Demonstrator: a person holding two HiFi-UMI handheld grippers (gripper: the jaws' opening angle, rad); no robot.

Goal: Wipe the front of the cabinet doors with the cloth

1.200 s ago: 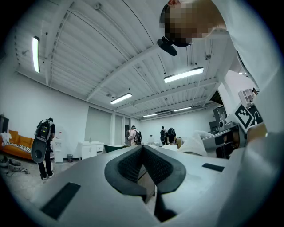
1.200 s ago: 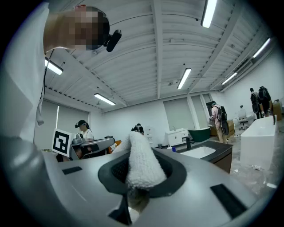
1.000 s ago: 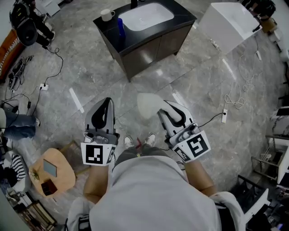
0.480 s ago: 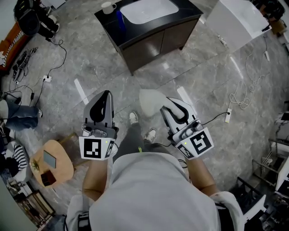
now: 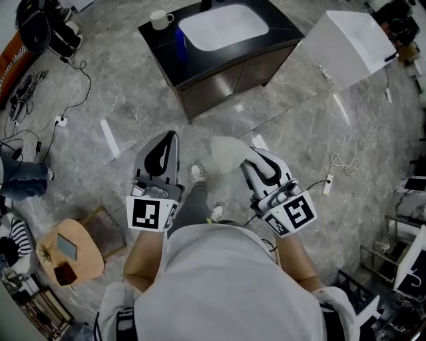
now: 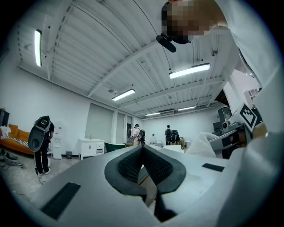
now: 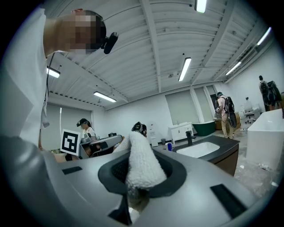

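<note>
Cloth (image 5: 225, 153), white and napped, sits just to the right of the left gripper (image 5: 171, 138). That gripper's jaws are pressed together with nothing between them, and it points forward from in front of the person's body, roughly level with its partner. The right gripper (image 5: 251, 157) has its jaws clamped on the cloth. A fold is pinched between the pads, and the loose bulk stands out past the jaw tips, leaning toward the left gripper's side. The cabinet doors (image 5: 229, 80), dark and closed, lie ahead of both pairs of jaws and well apart from them and from the cloth. On the cabinet top, beyond the jaws, a white cup (image 5: 158, 20) stands at the left corner, with a blue bottle (image 5: 178, 40) near it and then a white basin (image 5: 223, 26). A large white unit (image 5: 349, 46) stands on the floor ahead and to the right of the right jaws.
</note>
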